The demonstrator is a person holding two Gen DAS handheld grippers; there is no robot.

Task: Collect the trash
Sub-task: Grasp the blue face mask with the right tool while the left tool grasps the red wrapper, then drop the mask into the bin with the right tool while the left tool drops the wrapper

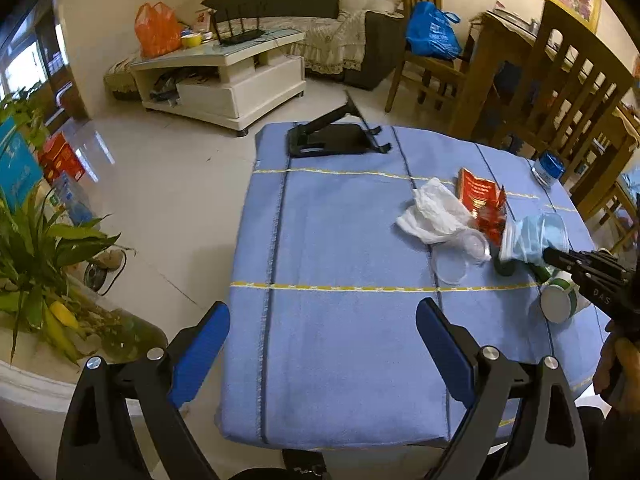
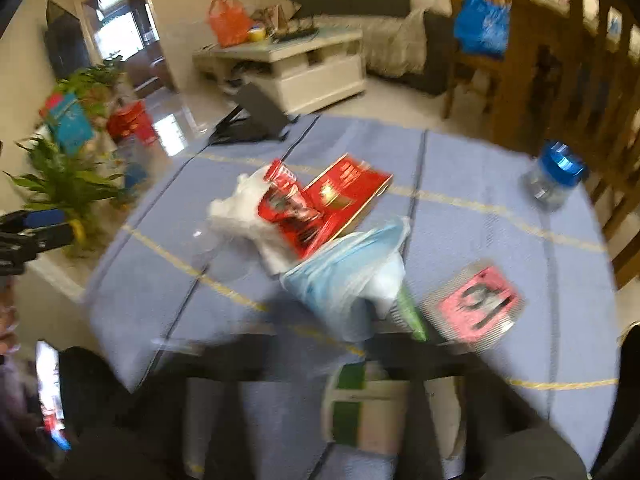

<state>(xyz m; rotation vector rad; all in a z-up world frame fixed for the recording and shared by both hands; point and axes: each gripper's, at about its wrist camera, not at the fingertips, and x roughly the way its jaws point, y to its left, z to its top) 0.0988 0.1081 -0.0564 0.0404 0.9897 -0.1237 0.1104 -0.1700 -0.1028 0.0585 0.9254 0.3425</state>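
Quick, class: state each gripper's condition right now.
Left gripper: open, holding nothing.
Right gripper: cannot be told; its own view is blurred.

My left wrist view sharp, daylight glare on the floor (image 1: 96,144), fisheye bending edges, my right wrist view smeared by motion blur, doorway (image 2: 120,36) blown out

The left gripper (image 1: 322,344) is built of black arms with silver screws and blue pads (image 1: 444,350); white lettering marks the black right gripper (image 1: 588,276).

"DAS" in pale letters on black body of right gripper (image 1: 560,259); lettering elsewhere too blurred to read.
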